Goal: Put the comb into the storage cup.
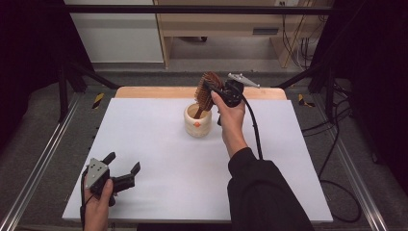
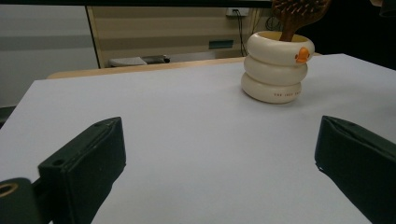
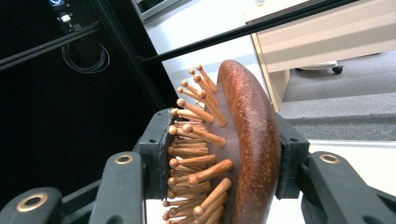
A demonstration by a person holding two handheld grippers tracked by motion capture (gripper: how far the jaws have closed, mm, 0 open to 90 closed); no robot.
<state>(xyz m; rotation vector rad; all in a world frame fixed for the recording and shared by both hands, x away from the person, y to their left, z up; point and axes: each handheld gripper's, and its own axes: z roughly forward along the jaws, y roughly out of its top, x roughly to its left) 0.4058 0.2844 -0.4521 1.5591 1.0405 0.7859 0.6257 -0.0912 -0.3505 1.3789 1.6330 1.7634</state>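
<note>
At left, our left gripper (image 1: pixel 126 169) rests near the table's (image 1: pixel 159 159) front edge, jaws spread wide with nothing between them. At centre stands the cream ringed cup (image 1: pixel 197 121). Our right gripper (image 1: pixel 210 89) clamps the wooden hairbrush (image 1: pixel 208 91), whose handle sits inside that cup.

Small red lettering on the cream holder (image 2: pixel 277 66), too tiny to read

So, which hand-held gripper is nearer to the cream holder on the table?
Right. The right hand-held gripper is just above the cream holder, shut on the wooden hairbrush. The left hand-held gripper is open, far away at the near left corner.
</note>
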